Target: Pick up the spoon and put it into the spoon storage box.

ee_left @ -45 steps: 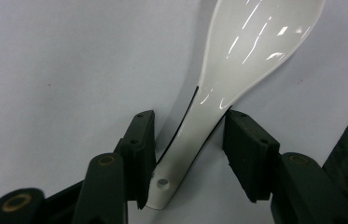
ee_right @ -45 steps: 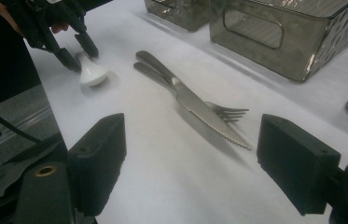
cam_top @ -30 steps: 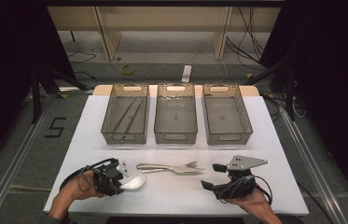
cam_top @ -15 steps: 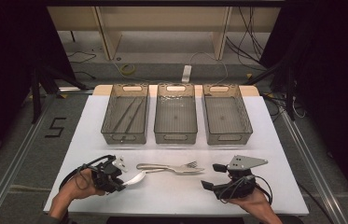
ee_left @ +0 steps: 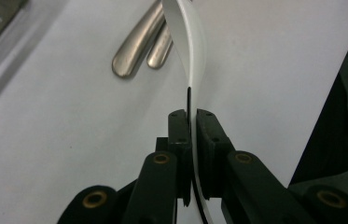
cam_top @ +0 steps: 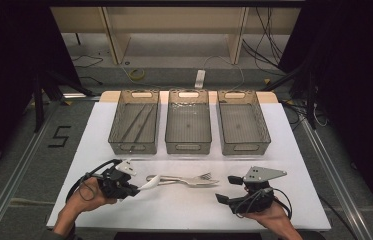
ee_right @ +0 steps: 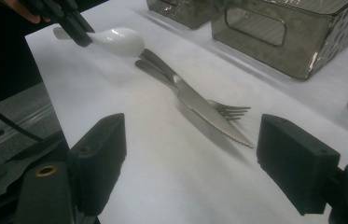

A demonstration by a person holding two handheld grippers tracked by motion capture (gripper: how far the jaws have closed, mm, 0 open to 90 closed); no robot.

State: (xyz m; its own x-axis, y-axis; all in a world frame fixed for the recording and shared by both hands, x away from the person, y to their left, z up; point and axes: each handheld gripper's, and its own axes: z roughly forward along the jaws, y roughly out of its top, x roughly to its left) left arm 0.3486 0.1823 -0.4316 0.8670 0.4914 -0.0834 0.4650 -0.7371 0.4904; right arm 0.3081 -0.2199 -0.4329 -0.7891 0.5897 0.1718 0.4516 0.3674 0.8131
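A: Where does the sorting stand?

B: Early, I'd judge. The left gripper (cam_top: 133, 189) has its jaws pressed together on the handle of a white plastic spoon (cam_top: 152, 183), low and left of centre in the high view; whether the bowl is clear of the white table (cam_top: 294, 150) I can't tell from here. In the left gripper view the handle runs up between the two black jaws as a thin white strip.

A: And the other one?

B: The right gripper (ee_right: 192, 163) is spread wide with nothing between its jaws, low in the frame, facing a serrated steel table knife (ee_right: 209, 116) and a steel fork (ee_right: 230, 111) that lie together on the table.

A: Anything sorted yet?

B: Of the three smoky clear plastic bins (cam_top: 189, 125) across the middle, the left bin (cam_top: 135, 125) holds some long dark pieces; the other two look empty. So the spoon, knife and fork all remain to be binned.
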